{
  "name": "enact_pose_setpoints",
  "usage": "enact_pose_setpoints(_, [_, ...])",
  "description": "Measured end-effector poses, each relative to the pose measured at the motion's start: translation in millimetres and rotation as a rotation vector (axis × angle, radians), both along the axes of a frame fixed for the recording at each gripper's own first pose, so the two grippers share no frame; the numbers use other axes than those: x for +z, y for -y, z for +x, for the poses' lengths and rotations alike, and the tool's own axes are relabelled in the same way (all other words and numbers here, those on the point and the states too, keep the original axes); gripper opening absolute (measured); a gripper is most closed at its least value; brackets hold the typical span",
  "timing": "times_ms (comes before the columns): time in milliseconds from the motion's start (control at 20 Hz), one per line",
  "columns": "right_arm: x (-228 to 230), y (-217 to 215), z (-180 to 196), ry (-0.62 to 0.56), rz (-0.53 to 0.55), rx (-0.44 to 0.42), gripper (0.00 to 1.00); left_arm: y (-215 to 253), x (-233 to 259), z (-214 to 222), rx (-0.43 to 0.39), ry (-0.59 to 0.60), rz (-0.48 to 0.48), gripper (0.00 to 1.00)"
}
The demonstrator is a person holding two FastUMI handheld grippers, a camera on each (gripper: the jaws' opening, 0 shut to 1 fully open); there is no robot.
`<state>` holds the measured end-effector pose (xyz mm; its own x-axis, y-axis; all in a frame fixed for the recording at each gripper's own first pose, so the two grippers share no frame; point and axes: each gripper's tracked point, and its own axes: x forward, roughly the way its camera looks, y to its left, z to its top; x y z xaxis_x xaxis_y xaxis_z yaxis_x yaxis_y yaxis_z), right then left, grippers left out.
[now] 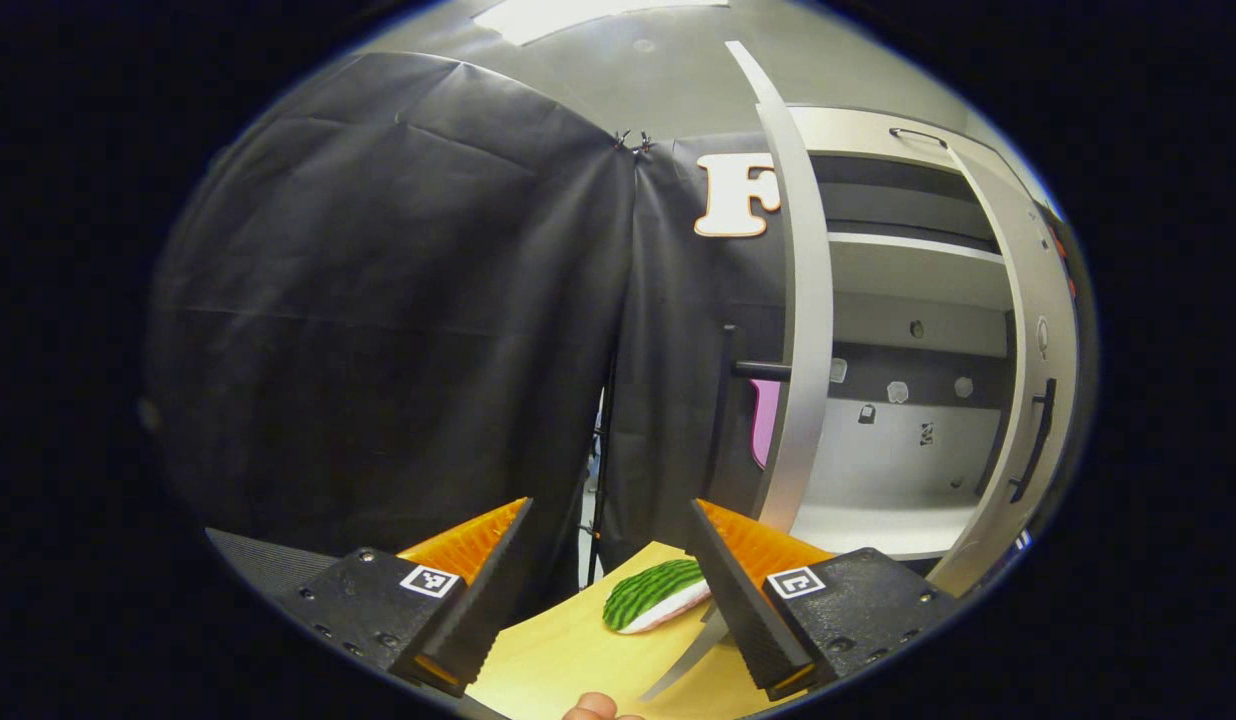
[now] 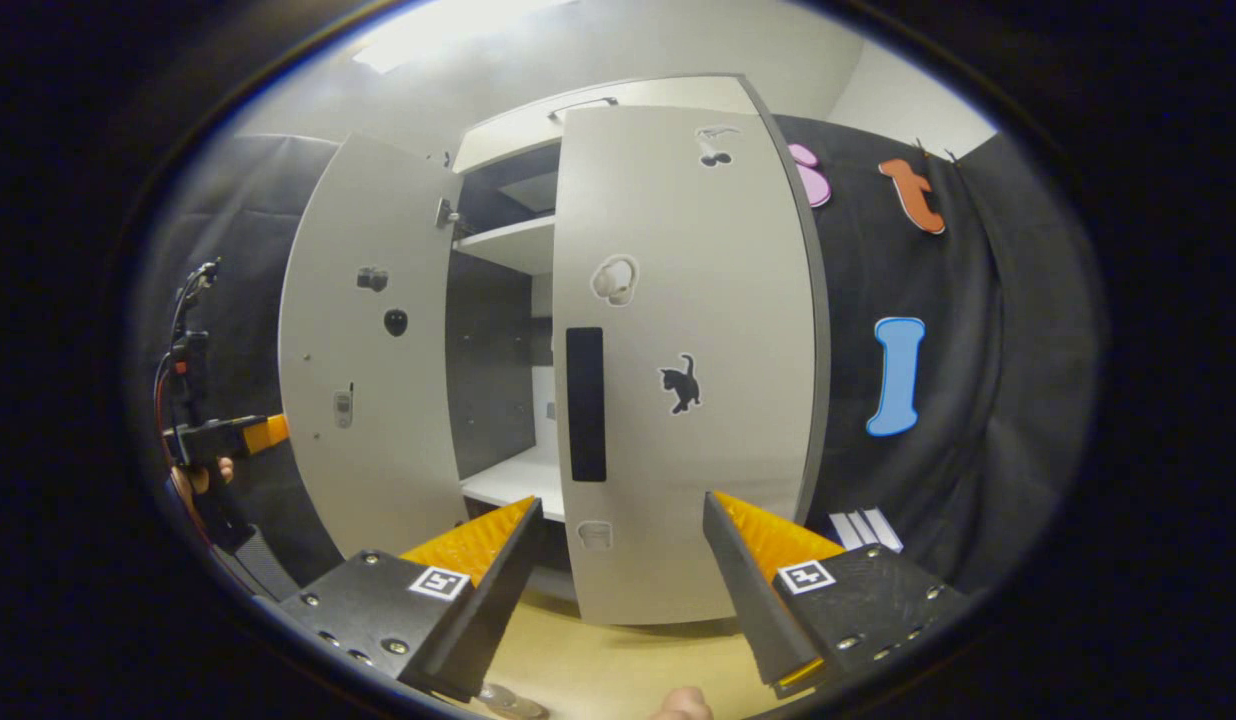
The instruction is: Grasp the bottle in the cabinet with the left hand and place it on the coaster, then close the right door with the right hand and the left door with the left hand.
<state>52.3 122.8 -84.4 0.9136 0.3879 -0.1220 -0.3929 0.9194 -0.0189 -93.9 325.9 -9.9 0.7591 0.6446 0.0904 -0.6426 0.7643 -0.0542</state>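
Right gripper (image 2: pixel 608 590) spread wide, gripping nothing, facing the right door (image 2: pixel 678 400).
Left gripper (image 1: pixel 608 590) gapes empty too; the left door (image 1: pixel 803 330) stands edge-on just ahead to its right, coaster (image 1: pixel 653 597) low between its fingers.

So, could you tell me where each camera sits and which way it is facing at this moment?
Left gripper view: rides the open left gripper, facing the left door edge-on and the cabinet shelves; a fingertip shows below.
Right gripper view: rides the open right gripper, facing the right door front; the left gripper shows far left.
Shared: cabinet, both doors, the wooden table.
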Motion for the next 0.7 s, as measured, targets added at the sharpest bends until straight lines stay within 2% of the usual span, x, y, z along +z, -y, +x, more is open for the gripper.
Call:
enact_pose_setpoints(50, [-2, 1, -2, 0.0, -0.002, -0.003, 0.93, 0, -3, 0, -0.01, -0.001, -0.009, 0.91])
enact_pose_setpoints(100, [-3, 2, -2, 0.0, -0.003, -0.008, 0.96, 0, -6, 1, -0.019, -0.003, -0.022, 0.9])
enact_pose_setpoints(150, [-3, 3, -3, 0.001, -0.004, -0.012, 0.96, 0, -6, 2, -0.024, 0.001, -0.033, 0.95])
enact_pose_setpoints(250, [-4, 6, -4, -0.002, -0.002, -0.018, 0.93, 1, -5, 5, -0.03, 0.005, -0.048, 0.95])
enact_pose_setpoints(700, [-4, 11, -2, -0.002, 0.021, -0.023, 0.93, 30, -5, 18, -0.15, -0.039, -0.007, 0.94])
